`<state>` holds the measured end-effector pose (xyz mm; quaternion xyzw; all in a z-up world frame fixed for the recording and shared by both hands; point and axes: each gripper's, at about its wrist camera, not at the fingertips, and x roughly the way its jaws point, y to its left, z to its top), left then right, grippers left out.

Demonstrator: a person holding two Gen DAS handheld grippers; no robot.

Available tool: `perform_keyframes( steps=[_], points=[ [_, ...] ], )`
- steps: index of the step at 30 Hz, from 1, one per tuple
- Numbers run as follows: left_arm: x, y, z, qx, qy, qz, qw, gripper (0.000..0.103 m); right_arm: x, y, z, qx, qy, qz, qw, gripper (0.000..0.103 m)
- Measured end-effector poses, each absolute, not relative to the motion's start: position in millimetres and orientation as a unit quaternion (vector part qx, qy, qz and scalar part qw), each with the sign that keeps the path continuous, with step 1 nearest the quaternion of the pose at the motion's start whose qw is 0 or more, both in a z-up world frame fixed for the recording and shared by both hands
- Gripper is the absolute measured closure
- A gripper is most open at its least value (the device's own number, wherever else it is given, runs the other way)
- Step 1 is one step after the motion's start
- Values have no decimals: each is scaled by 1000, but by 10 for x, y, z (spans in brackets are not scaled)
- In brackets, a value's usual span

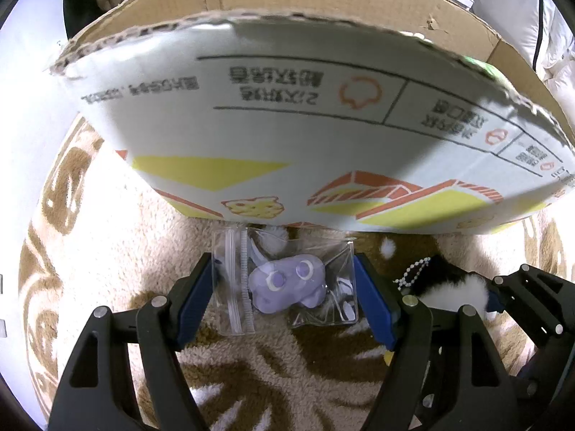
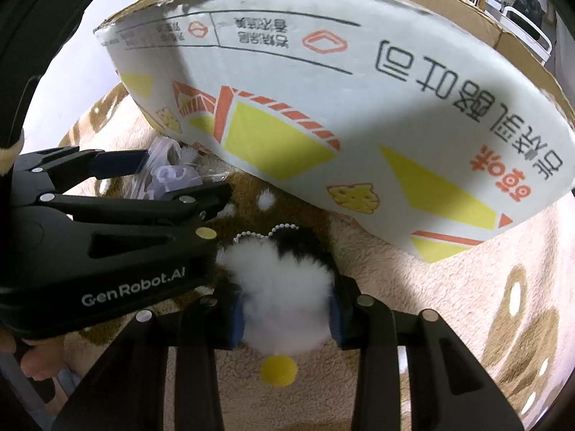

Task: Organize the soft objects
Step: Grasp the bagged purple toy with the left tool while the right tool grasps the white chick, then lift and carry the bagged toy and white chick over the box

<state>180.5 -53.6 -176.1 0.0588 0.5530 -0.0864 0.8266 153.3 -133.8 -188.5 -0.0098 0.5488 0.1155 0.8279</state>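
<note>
A clear zip bag (image 1: 233, 287) holding a purple soft toy (image 1: 287, 283) sits between the blue pads of my left gripper (image 1: 284, 276), which press on its two sides; the right side of the bag is crumpled. The right wrist view shows the same bag (image 2: 158, 154) in that gripper, at the left. My right gripper (image 2: 286, 314) is shut on a fluffy white and black plush (image 2: 284, 280) with a yellow patch (image 2: 278, 370) and a bead chain (image 2: 266, 231). The plush (image 1: 463, 287) also shows at the right of the left wrist view.
A big printed cardboard box (image 1: 287, 125) stands just beyond both grippers, its near wall (image 2: 359, 107) filling the upper view and its brown flaps open at the top. Everything rests on a beige fleece blanket (image 1: 107, 251) with brown patterns. The two grippers are close side by side.
</note>
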Motion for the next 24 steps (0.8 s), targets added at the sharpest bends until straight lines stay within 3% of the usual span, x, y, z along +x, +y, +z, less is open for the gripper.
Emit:
perform_keyframes(
  steps=[24],
  points=[
    [1481,9,-1165,32,519,-44,853,29,1391,-1301,-1736,-3,544,96,834,67]
  ],
)
